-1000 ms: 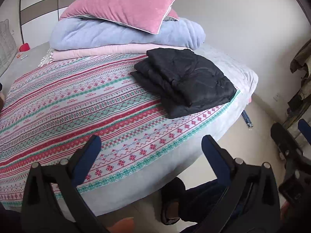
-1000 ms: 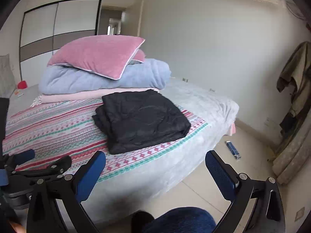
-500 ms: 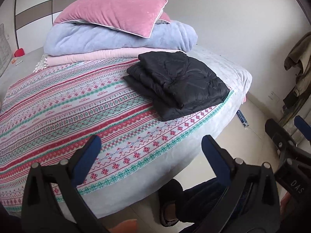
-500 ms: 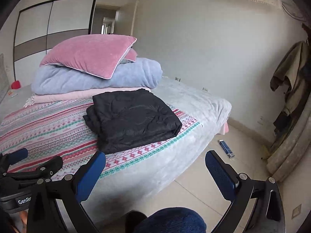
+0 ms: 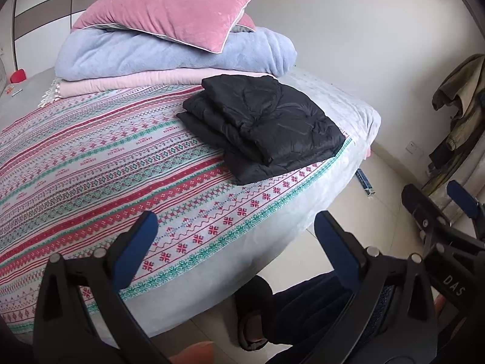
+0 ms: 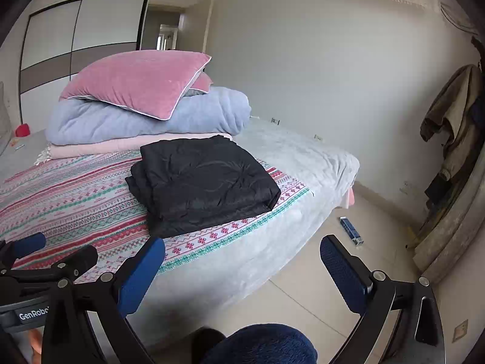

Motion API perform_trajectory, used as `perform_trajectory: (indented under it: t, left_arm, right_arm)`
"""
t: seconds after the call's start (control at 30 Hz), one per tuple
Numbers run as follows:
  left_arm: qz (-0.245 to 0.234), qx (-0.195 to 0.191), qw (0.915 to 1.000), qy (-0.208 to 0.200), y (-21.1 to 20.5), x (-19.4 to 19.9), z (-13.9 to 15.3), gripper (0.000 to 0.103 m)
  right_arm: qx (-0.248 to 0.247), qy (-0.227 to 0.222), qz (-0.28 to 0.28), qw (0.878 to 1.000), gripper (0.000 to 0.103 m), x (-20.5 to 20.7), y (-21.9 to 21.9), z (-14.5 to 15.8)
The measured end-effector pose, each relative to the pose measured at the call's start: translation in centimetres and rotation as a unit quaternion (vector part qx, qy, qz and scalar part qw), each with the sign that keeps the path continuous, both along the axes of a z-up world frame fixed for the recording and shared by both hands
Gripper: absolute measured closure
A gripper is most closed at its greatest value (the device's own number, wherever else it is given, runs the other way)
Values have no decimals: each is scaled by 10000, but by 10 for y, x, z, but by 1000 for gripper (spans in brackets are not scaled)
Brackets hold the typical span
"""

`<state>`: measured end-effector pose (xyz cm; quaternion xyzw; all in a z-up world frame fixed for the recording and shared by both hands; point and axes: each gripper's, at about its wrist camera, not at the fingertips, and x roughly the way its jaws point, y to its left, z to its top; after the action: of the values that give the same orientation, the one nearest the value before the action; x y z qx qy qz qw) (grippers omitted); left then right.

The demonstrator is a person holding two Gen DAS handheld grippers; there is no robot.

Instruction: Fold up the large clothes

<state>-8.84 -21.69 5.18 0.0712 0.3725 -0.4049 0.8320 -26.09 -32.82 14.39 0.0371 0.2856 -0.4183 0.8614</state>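
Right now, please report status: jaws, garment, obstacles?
Left gripper and right gripper open, empty. Black garment folded on bed. Nothing in the way.

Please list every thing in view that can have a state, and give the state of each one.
black garment: folded, lying on the bed.
left gripper: open, holding nothing.
right gripper: open, holding nothing.
blue blanket: folded, under the pink pillow.
wardrobe doors: shut.

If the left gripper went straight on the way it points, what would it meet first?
Probably the patterned bedspread near the bed's edge, short of the folded black garment; the open left gripper aims there, though depth is unclear.
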Motion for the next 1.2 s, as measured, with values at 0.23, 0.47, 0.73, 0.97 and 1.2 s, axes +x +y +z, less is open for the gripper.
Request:
perform_trajectory:
  t: [0.23,0.47,0.73,0.97,1.2]
  left_arm:
    - [-74,3,10000,10,-1,-3,-1,1]
    - [-54,-11,10000,-3,0,-2,0,1]
    - [-110,-8,9999,-62,-3,-6,1,1]
    - [-160,-25,9998,-86,-3,-8,2,1]
    - [-181,-58,9998,-85,-2,-9,3,1]
  right_arm:
    - [30,7,-19,10000,0,-1,-4,-3]
    - [61,19,-16,10000,0,-1,-7,-4]
    - [68,46,-11,10000,0,-1,-8,-6]
    - [58,58,-16,10000,0,-1,-9,-6]
    - [33,71,-10,10000,0,-1,-9,-7]
